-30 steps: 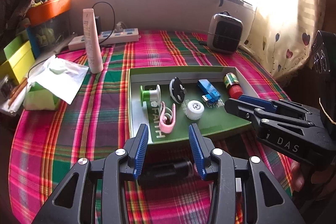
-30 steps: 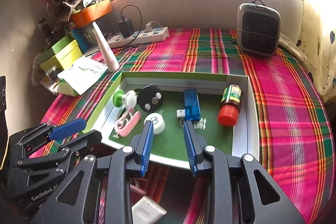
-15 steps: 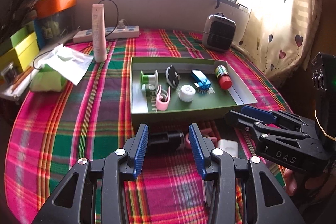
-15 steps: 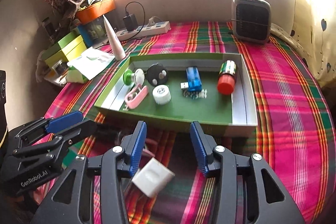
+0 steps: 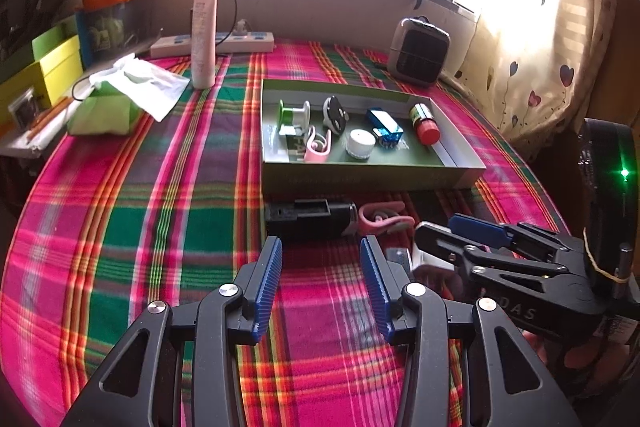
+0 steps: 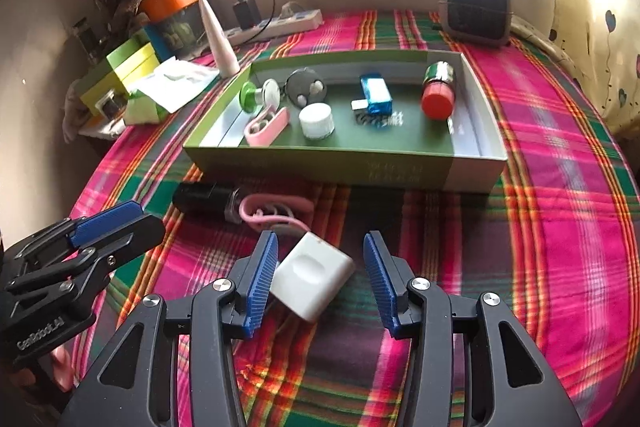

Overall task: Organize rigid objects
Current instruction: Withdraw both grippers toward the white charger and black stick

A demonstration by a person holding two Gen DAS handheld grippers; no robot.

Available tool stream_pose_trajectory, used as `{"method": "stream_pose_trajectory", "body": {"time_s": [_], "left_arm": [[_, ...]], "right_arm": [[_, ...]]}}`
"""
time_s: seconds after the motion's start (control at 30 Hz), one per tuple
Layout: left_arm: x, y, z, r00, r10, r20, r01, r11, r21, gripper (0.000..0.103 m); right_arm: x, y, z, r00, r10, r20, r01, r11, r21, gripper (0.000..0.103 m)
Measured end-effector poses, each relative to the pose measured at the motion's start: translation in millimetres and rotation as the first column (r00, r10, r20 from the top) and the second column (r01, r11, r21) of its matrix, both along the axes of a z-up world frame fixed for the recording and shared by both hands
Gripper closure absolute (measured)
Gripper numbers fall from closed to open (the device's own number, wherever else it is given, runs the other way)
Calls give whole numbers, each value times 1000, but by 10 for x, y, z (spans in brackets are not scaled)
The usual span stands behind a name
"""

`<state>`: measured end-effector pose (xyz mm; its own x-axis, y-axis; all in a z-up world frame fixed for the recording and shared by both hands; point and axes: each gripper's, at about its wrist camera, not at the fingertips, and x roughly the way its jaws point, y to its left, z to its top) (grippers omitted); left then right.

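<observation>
Hand-held grippers angle downward, both spread: right hand-held gripper (image 6: 320, 279) straddles white box (image 6: 314, 273), left hand-held gripper (image 5: 320, 283) empty.

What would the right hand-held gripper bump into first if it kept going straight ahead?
Probably the white square box. It lies on the tablecloth between the open fingers of the right hand-held gripper, close to the left pad. Depth is hard to judge.
</observation>
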<state>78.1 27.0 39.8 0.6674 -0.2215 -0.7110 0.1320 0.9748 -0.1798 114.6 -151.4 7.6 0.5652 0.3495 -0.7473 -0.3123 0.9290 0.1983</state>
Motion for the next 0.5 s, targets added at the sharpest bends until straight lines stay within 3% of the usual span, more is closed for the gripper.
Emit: {"method": "stream_pose_trajectory", "body": {"time_s": [0.5], "left_arm": [[-71, -104, -129, 998, -48, -47, 47, 999, -19, 63]], "right_arm": [[-48, -24, -88, 999, -45, -13, 44, 997, -64, 52]]}}
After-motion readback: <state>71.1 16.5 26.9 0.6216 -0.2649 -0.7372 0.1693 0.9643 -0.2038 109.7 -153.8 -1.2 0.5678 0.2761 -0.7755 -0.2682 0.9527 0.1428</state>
